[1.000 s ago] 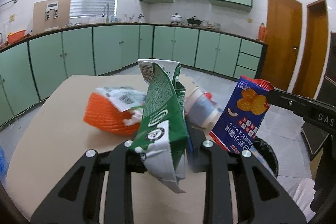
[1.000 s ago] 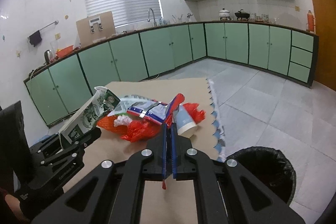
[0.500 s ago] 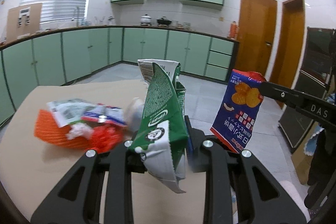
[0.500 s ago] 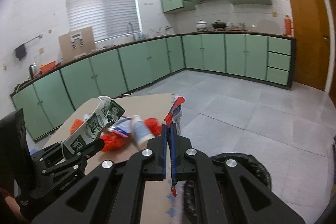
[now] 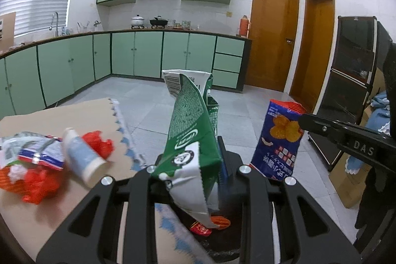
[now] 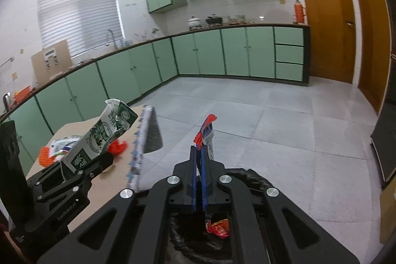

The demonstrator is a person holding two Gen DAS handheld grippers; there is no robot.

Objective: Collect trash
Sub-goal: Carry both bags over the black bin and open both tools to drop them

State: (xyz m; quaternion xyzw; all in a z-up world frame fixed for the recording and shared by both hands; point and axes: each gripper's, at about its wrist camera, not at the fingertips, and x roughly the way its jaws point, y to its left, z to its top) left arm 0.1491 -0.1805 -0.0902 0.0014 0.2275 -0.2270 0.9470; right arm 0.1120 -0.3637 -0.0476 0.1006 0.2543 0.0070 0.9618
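Green cabinets, grey tiled floor

Two hand-held grippers, both matte black plastic. The left gripper has two long flat fingers that widen toward the camera into angular frames with triangular cut-outs. Four round silver screw heads sit in a row across its linkage. The right gripper has the same black frame and four silver screws, with narrow blue pads lining the inner faces of its fingers. From the left camera, its side carries pale raised letters reading "DAS". From the right camera, the left gripper's side shows small faint lettering, too blurred to read.
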